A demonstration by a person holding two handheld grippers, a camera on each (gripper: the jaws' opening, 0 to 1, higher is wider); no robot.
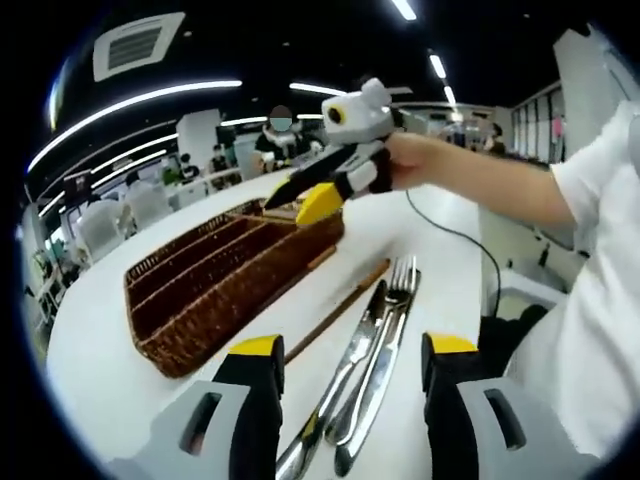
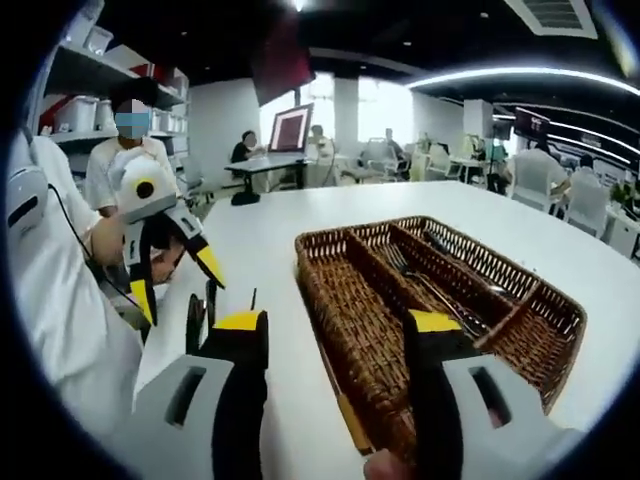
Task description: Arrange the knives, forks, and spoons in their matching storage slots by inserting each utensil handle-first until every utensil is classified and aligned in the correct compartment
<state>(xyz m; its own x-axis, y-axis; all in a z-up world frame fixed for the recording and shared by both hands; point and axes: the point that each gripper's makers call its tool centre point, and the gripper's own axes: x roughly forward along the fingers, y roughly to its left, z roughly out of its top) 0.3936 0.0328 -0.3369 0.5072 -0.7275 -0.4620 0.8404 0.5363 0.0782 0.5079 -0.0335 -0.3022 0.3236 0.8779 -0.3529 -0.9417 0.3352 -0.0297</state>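
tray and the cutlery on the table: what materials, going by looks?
Tray: woven wicker or rattan, brown, matte; open basket weave shows on walls and dividers. Could be synthetic.
Knife and fork: likely polished stainless steel; silver, with bright mirror-like reflections.
Table: smooth white top, slight sheen; probably laminate, but the look leaves it open.

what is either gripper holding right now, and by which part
Nothing. The left gripper is open over the cutlery on the table; the right gripper is open at the wicker tray.
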